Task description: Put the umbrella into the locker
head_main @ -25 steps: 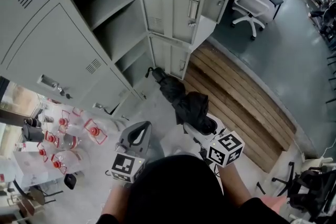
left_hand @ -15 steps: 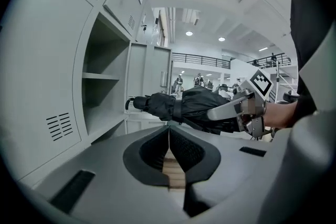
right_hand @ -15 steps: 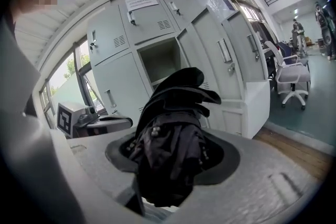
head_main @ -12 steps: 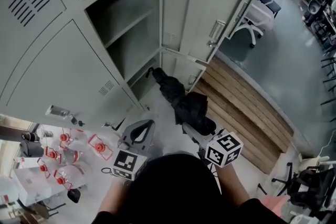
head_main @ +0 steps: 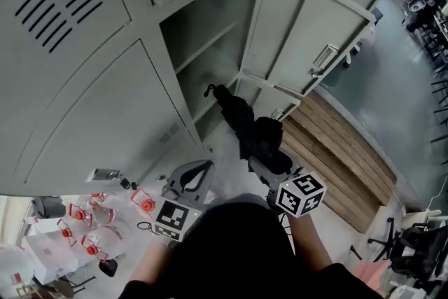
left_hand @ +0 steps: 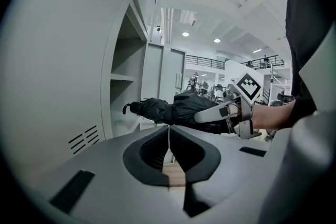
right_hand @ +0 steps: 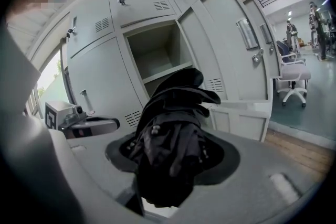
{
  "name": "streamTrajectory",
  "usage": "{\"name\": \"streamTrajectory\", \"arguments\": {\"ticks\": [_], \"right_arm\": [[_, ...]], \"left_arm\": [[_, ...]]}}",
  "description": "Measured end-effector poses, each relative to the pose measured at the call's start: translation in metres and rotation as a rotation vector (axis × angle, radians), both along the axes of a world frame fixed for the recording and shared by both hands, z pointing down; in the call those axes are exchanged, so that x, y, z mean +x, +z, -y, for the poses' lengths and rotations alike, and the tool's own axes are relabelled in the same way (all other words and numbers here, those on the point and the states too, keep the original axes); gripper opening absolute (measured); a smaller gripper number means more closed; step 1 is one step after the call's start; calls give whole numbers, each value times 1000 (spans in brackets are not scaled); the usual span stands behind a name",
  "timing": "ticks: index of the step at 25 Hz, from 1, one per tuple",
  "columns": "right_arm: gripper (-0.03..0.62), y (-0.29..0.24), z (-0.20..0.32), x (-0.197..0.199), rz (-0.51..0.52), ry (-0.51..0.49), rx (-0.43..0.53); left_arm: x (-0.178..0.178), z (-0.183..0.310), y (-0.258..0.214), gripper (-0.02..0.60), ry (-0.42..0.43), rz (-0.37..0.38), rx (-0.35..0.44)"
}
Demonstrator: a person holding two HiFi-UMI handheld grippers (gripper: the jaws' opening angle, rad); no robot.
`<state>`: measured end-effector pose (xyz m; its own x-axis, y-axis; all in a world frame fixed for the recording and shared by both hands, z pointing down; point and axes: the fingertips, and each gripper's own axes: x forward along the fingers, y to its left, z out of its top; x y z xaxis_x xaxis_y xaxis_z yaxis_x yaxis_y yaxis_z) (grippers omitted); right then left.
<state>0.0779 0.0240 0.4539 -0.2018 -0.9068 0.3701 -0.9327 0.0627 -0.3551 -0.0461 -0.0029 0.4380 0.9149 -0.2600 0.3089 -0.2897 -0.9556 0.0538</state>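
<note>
Looking down from my head, my right tongs are clamped on the folded black umbrella. Its hooked handle points at the mouth of the locker's open compartment. In the left gripper view, my left tongs are closed and empty, facing the locker's closed front. In the right gripper view, the umbrella fills the jaws. I judge this is the approach. Next I must push the umbrella inside, clear of the open door.

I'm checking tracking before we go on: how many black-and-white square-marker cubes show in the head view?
2. One marker cube sits on the left gripper, lower centre-left; the other on the right gripper, which grips the black folded umbrella. None seems hidden.
</note>
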Motion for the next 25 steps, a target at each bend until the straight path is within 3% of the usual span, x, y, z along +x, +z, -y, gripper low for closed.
{"name": "streamTrajectory", "arguments": {"ticks": [9, 14, 18, 25], "right_arm": [[245, 5, 39, 12, -18, -12, -32], [245, 8, 65, 24, -41, -87, -51], [245, 12, 90, 36, -43, -137, -62], [245, 24, 139, 42, -64, -254, -88]], "left_arm": [[5, 26, -1, 9, -36, 0, -29], [17, 41, 2, 10, -123, -2, -51], [30, 53, -8, 10, -218, -20, -119], [31, 70, -9, 10, -351, -10, -119]]}}
